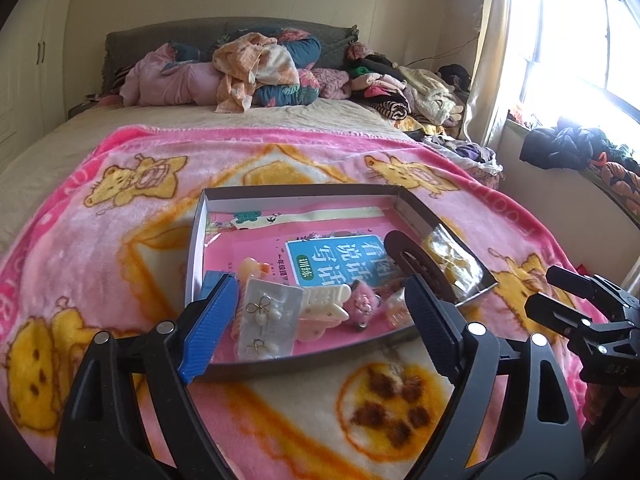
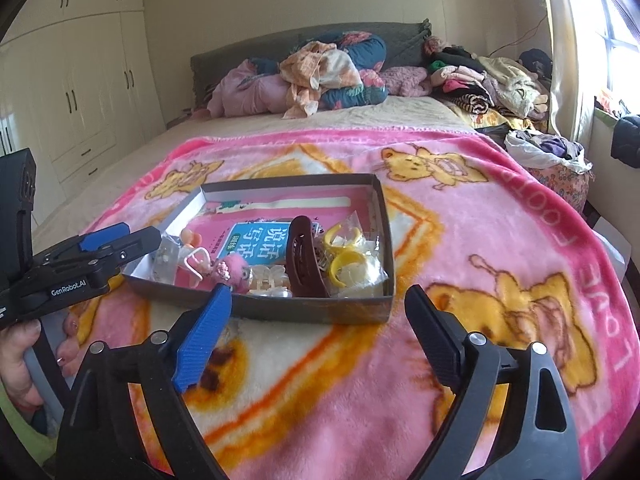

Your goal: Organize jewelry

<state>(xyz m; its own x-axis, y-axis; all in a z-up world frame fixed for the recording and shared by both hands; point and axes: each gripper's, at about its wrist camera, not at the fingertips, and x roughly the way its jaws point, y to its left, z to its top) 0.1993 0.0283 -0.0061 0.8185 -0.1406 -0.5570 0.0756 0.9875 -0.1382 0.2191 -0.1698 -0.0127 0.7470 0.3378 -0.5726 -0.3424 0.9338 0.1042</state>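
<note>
Hovering over a fleecy pink blanket [image 2: 460, 216] printed with yellow bears, the left gripper [image 1: 320, 316] and right gripper [image 2: 316, 336] both stand spread wide with nothing between their ribbed pads. Bare blanket lies clear beneath and to the right of the right gripper. Just beyond the fingertips sits a shallow grey cardboard tray [image 2: 320, 310], its near wall low and straight-edged. Inside lie a long brown hair clip [image 2: 304, 260], yellow plastic rings [image 2: 346, 266] in clear wrap, a fuzzy pink charm [image 2: 232, 268], a translucent claw clip [image 2: 268, 280] and carded earrings [image 1: 268, 316], all resting on a glossy pink booklet [image 1: 320, 256]. Farther off, rumpled clothes [image 2: 332, 76] pile against a grey headboard [image 2: 240, 50].
</note>
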